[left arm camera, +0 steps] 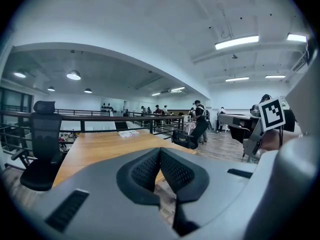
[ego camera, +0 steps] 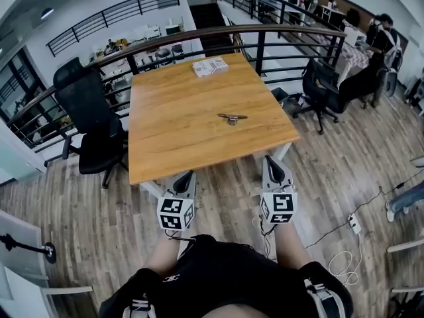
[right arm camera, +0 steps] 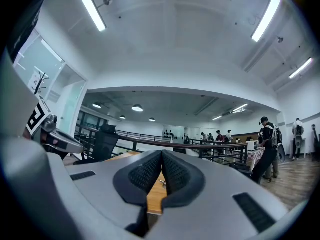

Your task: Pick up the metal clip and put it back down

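We hold both tools low at the near edge of the table (ego camera: 165, 144). We judge that this is because the pick has not yet begun. The left gripper (ego camera: 189, 176) has its fingers (left arm camera: 145, 171) pressed together with nothing between them. The right gripper (ego camera: 270, 161) likewise has its fingers (right arm camera: 144, 176) pressed together on nothing. In our judgement one pair must spread before it can take anything.

The metal clip (ego camera: 232, 118) lies flat on the wood, well ahead of both sets of fingertips. It is ahead and to the right of the left ones, and ahead and slightly left of the right ones, which are a little nearer to it. In the right gripper view it shows as a small glint just past the closed fingertips, so we judge that this gripper is roughly aimed at it. Bare wood surrounds the clip, which leaves an open approach from the front.

Far beyond the fingers, near the far edge, rests a packet of papers (ego camera: 210, 66), out of the way.

We count one clip, one packet, one table, two grippers and two black chairs by the table. One chair (ego camera: 89, 111) stands off to the left of the left fingers, and the other chair (ego camera: 318, 88) is beyond and to the right of the right fingers.
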A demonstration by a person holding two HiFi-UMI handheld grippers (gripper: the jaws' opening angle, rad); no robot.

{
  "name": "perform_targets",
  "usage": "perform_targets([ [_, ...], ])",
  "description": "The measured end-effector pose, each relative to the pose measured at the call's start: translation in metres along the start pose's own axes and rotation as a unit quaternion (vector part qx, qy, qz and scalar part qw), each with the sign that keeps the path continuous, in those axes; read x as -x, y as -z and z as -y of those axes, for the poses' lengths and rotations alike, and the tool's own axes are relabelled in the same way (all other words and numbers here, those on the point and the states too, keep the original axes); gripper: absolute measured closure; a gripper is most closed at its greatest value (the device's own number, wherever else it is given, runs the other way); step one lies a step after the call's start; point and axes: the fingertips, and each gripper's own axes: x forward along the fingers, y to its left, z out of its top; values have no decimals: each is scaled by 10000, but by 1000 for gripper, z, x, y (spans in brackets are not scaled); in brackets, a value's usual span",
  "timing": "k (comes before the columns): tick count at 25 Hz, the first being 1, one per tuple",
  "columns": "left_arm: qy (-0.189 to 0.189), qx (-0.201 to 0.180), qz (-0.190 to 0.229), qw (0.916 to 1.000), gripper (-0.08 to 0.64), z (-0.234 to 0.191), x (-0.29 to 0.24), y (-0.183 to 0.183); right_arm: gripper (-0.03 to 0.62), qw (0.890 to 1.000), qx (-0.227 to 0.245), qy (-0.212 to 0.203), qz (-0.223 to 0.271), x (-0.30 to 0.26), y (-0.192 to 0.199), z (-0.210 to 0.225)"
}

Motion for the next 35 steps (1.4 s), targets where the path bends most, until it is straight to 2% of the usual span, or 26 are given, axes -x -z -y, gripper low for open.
perform_targets([
  [7,178,-91,-17,9998,541,27,-24,2,577,9999,-83,45,-69,3,16,20],
  [17,417,-89,-17,9991,541,19,-96,4,577,9997,-2,201,-115,-43,35,50],
  [25,527,-58,11,9986,541,-20,-181,-21,577,9995,29,262,-178,-131,38,77],
  [35,645,0,-49,9979,541,-106,-304,-66,577,9991,55,294,-314,-285,32,99],
])
